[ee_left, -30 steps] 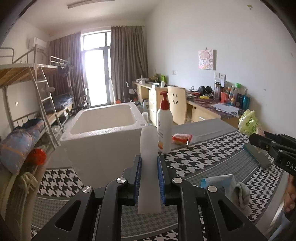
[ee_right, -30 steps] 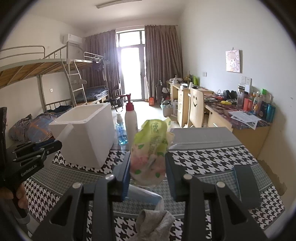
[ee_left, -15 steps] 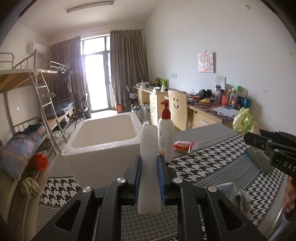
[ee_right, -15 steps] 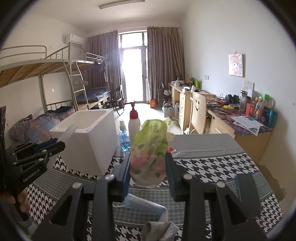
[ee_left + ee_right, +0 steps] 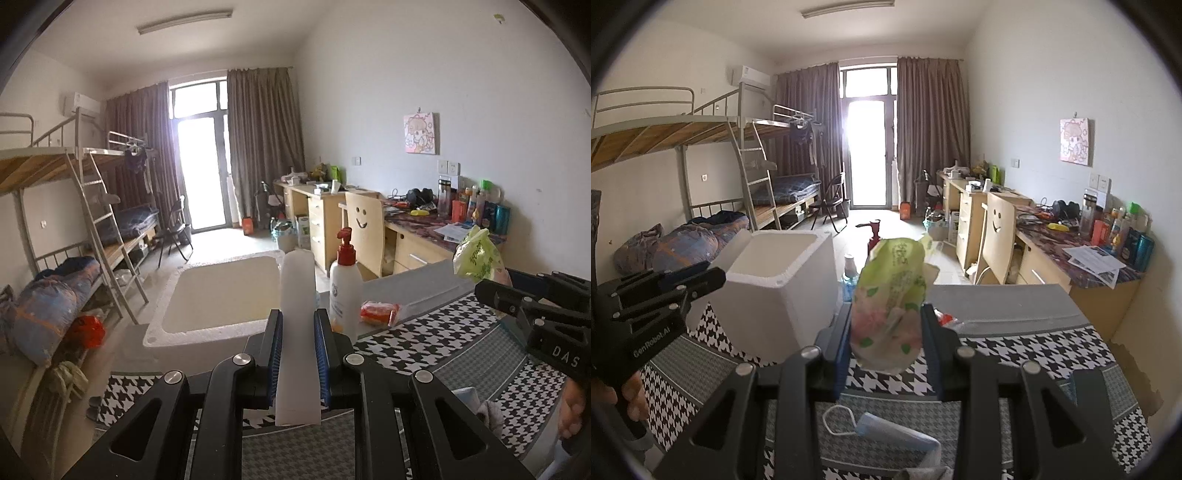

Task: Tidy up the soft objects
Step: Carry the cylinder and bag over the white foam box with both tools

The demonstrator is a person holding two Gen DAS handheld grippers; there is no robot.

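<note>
My left gripper [image 5: 298,325] is shut on a white tube-shaped soft bottle [image 5: 297,332], held upright above the table. Beyond it stands a white foam box [image 5: 221,295] with its top open. My right gripper [image 5: 885,317] is shut on a green and pink flowered soft pack [image 5: 892,295], also seen at the right of the left wrist view [image 5: 478,258]. The foam box [image 5: 775,291] stands left of the pack. A blue face mask [image 5: 894,435] and a grey sock [image 5: 923,472] lie on the table below my right gripper.
A red-capped pump bottle [image 5: 345,288] and an orange packet [image 5: 380,312] stand behind the left gripper on the houndstooth-covered table [image 5: 424,339]. A small blue bottle [image 5: 849,277] stands by the box. A dark flat case [image 5: 1089,391] lies at right. Bunk beds and desks line the room.
Both grippers have risen a little with their loads, so the table and foam box sit lower in view. Grips are unchanged.
</note>
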